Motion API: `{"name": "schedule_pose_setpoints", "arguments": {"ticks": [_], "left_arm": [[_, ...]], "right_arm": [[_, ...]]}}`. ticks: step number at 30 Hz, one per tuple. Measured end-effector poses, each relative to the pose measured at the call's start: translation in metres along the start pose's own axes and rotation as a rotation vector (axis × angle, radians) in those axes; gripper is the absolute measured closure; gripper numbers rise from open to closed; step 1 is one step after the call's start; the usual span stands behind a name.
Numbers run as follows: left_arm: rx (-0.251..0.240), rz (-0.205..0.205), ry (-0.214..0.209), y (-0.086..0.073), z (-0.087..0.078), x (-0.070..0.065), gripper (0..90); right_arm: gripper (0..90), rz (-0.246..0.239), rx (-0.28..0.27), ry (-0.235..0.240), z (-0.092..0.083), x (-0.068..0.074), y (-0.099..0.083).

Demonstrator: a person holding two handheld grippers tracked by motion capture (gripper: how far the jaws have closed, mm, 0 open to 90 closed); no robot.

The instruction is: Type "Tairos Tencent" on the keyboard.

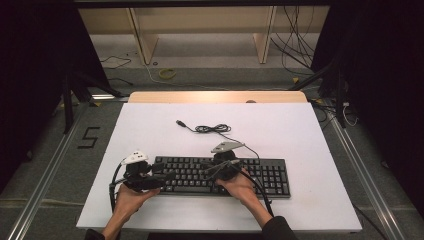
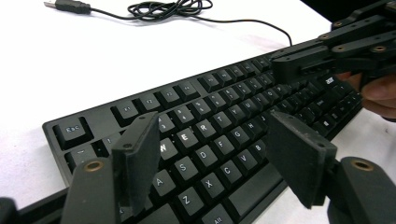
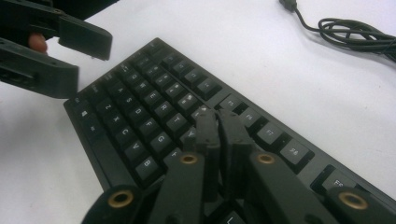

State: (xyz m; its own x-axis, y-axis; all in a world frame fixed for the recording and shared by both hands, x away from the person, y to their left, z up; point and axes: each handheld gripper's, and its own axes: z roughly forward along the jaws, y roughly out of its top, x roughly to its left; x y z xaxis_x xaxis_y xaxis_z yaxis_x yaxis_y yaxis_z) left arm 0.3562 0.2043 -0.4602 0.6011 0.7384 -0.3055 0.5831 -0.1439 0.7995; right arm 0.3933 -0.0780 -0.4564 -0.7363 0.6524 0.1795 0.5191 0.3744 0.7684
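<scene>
We hold our left gripper (image 2: 212,158) with fingers apart over the keyboard (image 2: 210,135); our right gripper (image 3: 218,128) hovers above its keys, fingers closed on nothing.

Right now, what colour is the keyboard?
Black, with white letters on its keys. The keyboard shows best in the left gripper view.

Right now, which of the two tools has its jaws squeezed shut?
The right tool, over the middle of the black plastic keyboard: its jaws meet with nothing between them. The left tool has its jaws spread apart.
</scene>
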Motion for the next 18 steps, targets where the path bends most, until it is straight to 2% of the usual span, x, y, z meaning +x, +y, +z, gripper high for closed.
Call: {"name": "schedule_pose_setpoints", "arguments": {"ticks": [8, 18], "left_arm": [[-0.018, 0.005, -0.006, -0.0020, -0.0033, -0.0034, 33.3], [-0.027, -0.004, -0.004, -0.0022, -0.0054, -0.0016, 32.6]], "right_arm": [[90.0, 0.000, 0.026, -0.007, 0.0038, -0.0032, -0.0009], [90.0, -0.011, 0.059, -0.013, 0.0078, -0.0030, -0.0028]]}}
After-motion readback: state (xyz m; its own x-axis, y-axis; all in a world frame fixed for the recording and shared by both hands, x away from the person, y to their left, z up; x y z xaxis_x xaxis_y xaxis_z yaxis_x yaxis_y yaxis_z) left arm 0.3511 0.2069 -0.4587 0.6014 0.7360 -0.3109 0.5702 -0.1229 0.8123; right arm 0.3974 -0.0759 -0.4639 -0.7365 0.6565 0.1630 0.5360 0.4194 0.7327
